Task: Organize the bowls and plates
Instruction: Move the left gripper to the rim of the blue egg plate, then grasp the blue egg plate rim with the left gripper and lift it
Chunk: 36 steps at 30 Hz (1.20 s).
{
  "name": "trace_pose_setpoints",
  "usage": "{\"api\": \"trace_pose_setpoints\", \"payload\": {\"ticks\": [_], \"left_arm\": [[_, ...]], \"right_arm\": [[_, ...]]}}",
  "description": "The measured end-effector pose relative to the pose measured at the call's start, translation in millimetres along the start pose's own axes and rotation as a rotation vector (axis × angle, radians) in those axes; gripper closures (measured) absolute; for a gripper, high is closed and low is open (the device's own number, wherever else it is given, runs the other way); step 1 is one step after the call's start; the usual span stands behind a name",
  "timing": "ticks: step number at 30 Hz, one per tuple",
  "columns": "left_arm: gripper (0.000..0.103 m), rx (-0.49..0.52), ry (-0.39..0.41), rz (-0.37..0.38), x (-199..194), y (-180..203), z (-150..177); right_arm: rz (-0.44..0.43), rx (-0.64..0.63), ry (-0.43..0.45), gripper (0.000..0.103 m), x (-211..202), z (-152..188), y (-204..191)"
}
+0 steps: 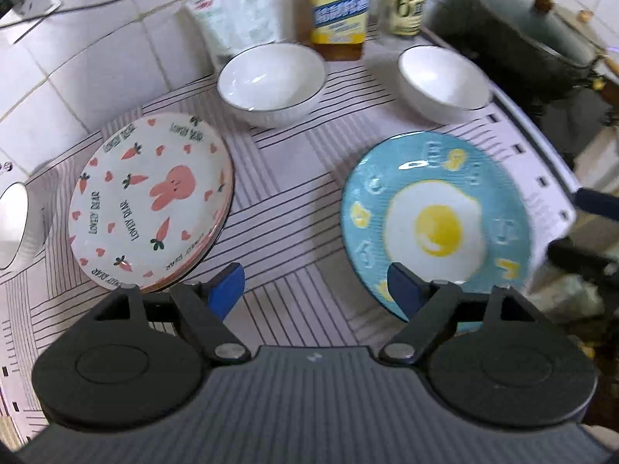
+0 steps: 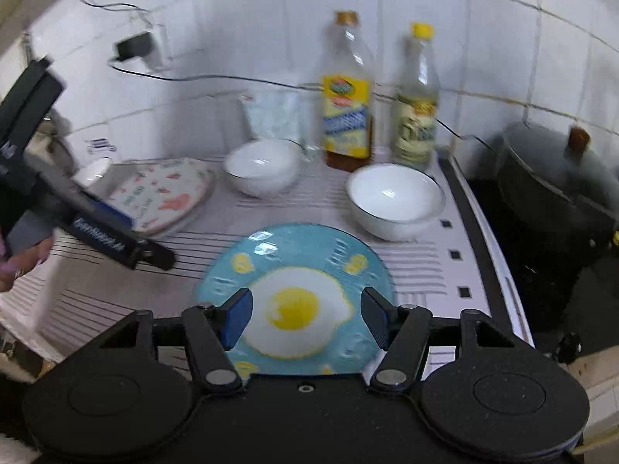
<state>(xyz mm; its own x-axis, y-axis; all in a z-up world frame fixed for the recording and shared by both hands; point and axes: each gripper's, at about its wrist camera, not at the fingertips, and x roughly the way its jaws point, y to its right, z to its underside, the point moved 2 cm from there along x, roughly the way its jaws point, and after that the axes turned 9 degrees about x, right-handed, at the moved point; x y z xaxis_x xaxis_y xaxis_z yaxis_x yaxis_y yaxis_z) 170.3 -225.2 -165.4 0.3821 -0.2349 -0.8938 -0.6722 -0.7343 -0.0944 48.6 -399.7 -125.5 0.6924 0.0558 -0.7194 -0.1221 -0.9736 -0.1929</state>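
Note:
A blue plate with a fried-egg picture (image 1: 437, 220) (image 2: 298, 301) lies on the striped mat. A white plate with a pink rabbit and carrots (image 1: 151, 201) (image 2: 166, 193) lies to its left, on top of another plate. Two white bowls stand behind them, one at the middle (image 1: 271, 81) (image 2: 263, 166) and one at the right (image 1: 441, 81) (image 2: 394, 197). A third white bowl (image 1: 11, 224) shows at the far left edge. My left gripper (image 1: 315, 290) is open and empty above the mat between the two plates. My right gripper (image 2: 305, 319) is open above the blue plate.
Two bottles (image 2: 348, 92) (image 2: 418, 96) and a white packet (image 2: 274, 116) stand at the tiled wall. A dark lidded pot (image 2: 557, 193) sits on the stove at the right. A cable runs along the wall to a plug (image 2: 135, 48).

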Motion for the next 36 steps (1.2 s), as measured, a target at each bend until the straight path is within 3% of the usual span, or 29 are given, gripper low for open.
{"api": "trace_pose_setpoints", "payload": {"ticks": [8,13,16,18,22,23,26,36], "left_arm": [[0.022,0.015,0.032,0.012,37.8,6.0,15.3],[0.022,-0.029,-0.004,0.089,52.5,6.4,12.3],[0.027,-0.067,-0.022,0.106,62.3,4.1,8.7],[0.039,-0.089,-0.04,0.122,68.4,2.7,7.2],[0.063,-0.141,-0.053,0.175,77.6,0.0,4.3],[0.067,-0.145,-0.053,0.19,78.2,0.2,2.9],[0.078,-0.121,-0.063,0.192,79.4,5.0,-2.7],[0.079,-0.198,-0.075,0.24,86.1,-3.1,-6.3]], "right_arm": [[-0.021,0.105,-0.039,0.037,28.3,15.1,44.5],[-0.074,0.186,-0.072,0.037,43.6,23.7,61.8],[-0.073,0.203,-0.09,0.047,53.8,27.8,65.1],[-0.075,0.226,-0.101,0.06,59.3,30.3,66.8],[-0.058,0.239,-0.094,0.076,65.1,33.0,67.4],[-0.048,0.241,-0.099,0.085,66.2,34.0,68.9],[-0.079,0.253,-0.146,0.085,68.3,31.5,71.9],[-0.112,0.296,-0.197,0.081,83.1,31.6,74.5]]}}
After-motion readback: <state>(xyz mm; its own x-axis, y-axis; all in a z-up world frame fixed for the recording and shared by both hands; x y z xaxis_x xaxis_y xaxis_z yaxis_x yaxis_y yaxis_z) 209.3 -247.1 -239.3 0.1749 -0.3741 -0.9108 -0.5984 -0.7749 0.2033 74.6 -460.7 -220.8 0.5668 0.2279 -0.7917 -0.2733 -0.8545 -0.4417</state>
